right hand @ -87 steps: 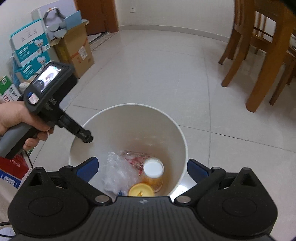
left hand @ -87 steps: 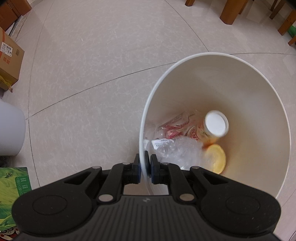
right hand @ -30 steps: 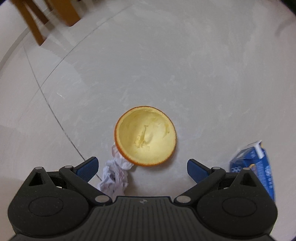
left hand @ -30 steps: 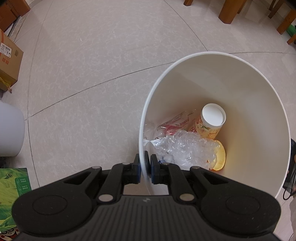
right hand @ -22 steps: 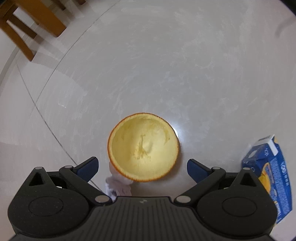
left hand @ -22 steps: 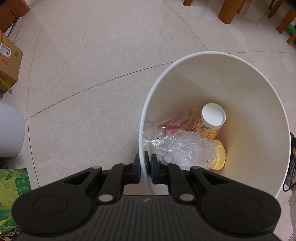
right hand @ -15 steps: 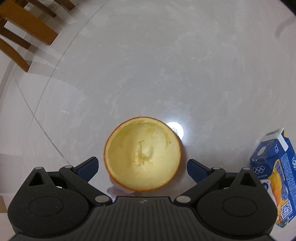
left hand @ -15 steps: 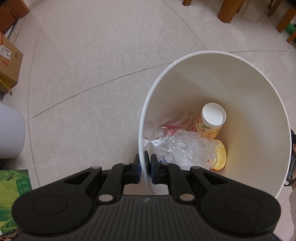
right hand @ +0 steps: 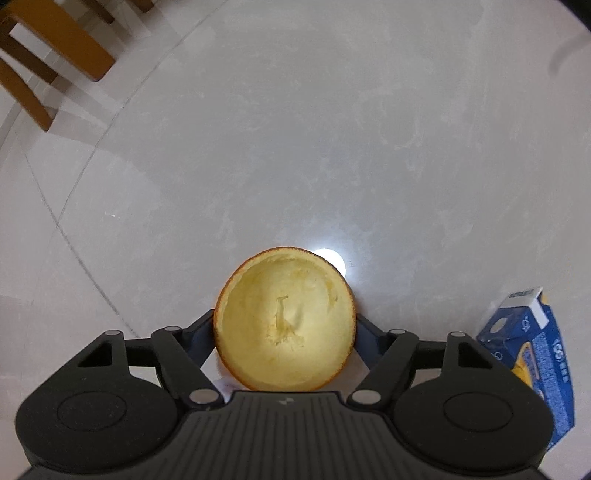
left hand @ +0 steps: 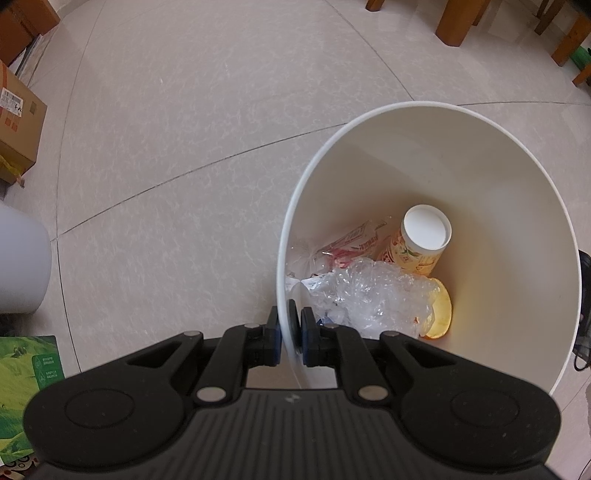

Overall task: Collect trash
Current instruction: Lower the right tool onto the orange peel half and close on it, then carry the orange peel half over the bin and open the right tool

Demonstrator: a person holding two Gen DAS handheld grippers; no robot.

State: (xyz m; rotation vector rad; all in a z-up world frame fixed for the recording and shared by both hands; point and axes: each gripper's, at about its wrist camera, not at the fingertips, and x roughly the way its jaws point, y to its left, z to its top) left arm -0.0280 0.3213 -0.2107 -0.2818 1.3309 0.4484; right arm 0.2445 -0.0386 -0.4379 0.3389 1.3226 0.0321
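Note:
A hollowed orange peel half (right hand: 284,321) lies cup-up on the pale floor in the right wrist view. My right gripper (right hand: 285,343) points down over it. Its jaws are closing, and the blue pads meet the peel's left and right sides, with the fingertips hidden under its rim. In the left wrist view my left gripper (left hand: 290,325) is shut on the near rim of the white bin (left hand: 406,107). Inside the bin lie a paper cup (left hand: 424,236), crumpled clear plastic (left hand: 369,291), a red wrapper (left hand: 343,247) and another peel half (left hand: 441,310).
A blue juice carton (right hand: 532,354) lies on the floor right of the peel. Wooden chair legs (right hand: 48,55) stand at the upper left. Near the bin are a cardboard box (left hand: 18,122), a white container (left hand: 18,266), a green box (left hand: 22,391) and wooden furniture legs (left hand: 458,18).
My right gripper came in over the peel and its jaws narrowed from wide open to the peel's sides. The crumpled tissue slid out of sight. The left gripper and bin stayed still.

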